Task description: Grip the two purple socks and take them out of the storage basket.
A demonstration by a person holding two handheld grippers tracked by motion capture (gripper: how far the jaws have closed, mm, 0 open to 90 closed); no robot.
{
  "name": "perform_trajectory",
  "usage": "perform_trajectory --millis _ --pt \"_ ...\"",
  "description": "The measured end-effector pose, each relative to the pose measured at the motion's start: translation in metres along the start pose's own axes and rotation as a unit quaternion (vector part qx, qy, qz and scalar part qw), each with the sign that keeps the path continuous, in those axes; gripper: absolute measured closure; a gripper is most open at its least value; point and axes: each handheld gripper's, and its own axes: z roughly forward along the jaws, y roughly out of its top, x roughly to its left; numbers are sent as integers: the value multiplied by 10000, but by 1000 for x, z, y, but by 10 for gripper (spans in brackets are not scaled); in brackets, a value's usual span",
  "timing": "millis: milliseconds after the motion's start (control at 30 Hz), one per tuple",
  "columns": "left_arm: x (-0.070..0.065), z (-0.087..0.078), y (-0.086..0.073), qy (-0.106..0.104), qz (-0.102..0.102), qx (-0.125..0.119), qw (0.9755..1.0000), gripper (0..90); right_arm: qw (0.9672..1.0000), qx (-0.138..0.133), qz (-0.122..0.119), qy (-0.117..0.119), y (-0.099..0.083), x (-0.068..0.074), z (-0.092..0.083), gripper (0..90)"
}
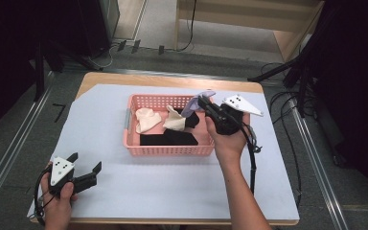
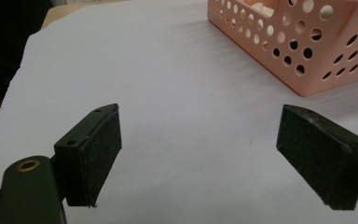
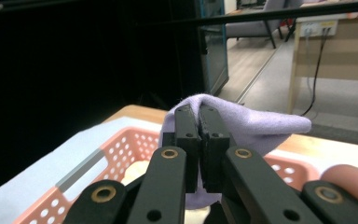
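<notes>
Right gripper (image 3: pixel 199 140) jaws pinch the lilac sock (image 3: pixel 256 126) over the pink basket (image 1: pixel 167 149).
Sock light, limp, drapes; a fold-edge grip suits it. Left gripper (image 2: pixel 200 154) jaws wide, empty.

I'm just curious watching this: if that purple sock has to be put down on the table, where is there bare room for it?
The white sheet lies bare in front of the pink basket, between the open left gripper and the person's right forearm. Another bare strip runs left of the basket. The basket itself is crowded with cream and black socks, and the right gripper holds the purple sock over its right end.
</notes>
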Motion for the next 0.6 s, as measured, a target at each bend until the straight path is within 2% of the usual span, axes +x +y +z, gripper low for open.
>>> perform_trajectory --millis 267,600 --pt "0 0 0 1 18 -1 10000 150 9992 -240 43 -308 7 -19 -19 885" --pt "0 0 0 1 52 29 10000 150 9966 -360 220 -708 4 -50 -42 884"
